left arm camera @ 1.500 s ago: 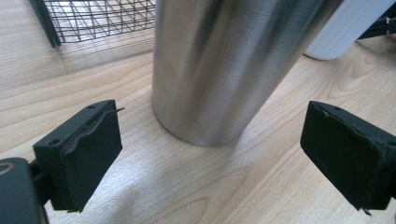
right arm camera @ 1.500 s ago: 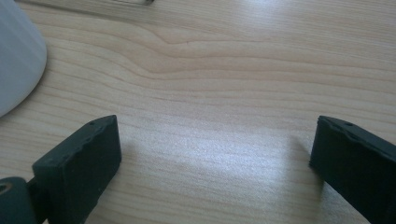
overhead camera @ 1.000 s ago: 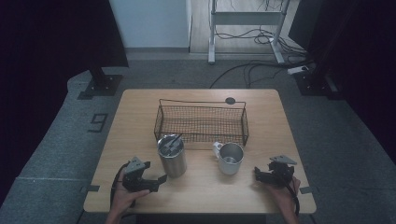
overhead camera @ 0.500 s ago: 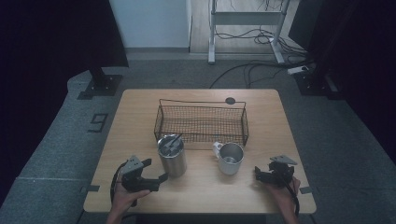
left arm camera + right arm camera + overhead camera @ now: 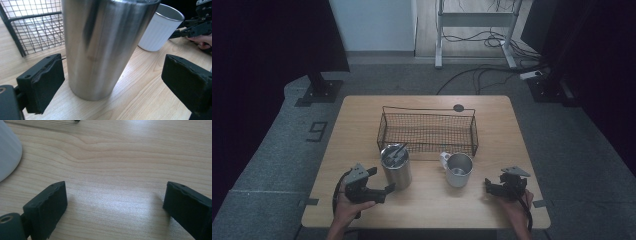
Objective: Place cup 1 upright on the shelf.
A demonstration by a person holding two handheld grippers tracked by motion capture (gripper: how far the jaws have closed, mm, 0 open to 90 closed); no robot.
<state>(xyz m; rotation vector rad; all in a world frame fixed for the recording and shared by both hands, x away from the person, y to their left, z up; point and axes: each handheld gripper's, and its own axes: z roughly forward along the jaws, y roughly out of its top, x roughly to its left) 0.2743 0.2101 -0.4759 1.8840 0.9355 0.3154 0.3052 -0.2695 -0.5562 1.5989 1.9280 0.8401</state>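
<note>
A tall steel tumbler [image 5: 396, 167] stands on the wooden table [image 5: 362, 115], with a white mug [image 5: 459, 170] to its right. My left gripper [image 5: 379, 180] sits just left of the tumbler. In the left gripper view the tumbler [image 5: 102, 47] rises close ahead between the gripper's [image 5: 112, 83] widely parted jaws; no pad touches it, and the jaws have just been opening. My right gripper [image 5: 490, 186] rests right of the mug. Its jaws [image 5: 115, 202] have just been closing, over bare wood with nothing between them, and stand open. The mug's side [image 5: 7, 150] shows at the left edge.
A black wire basket [image 5: 427, 131] stands behind the tumbler and mug, seen also as the basket [image 5: 37, 30] in the left gripper view. A small black disc [image 5: 458, 107] lies near the table's far edge. Cables [image 5: 472, 75] run over the floor beyond.
The left gripper has risen slightly beside the tumbler. The right gripper has stayed where it was.
</note>
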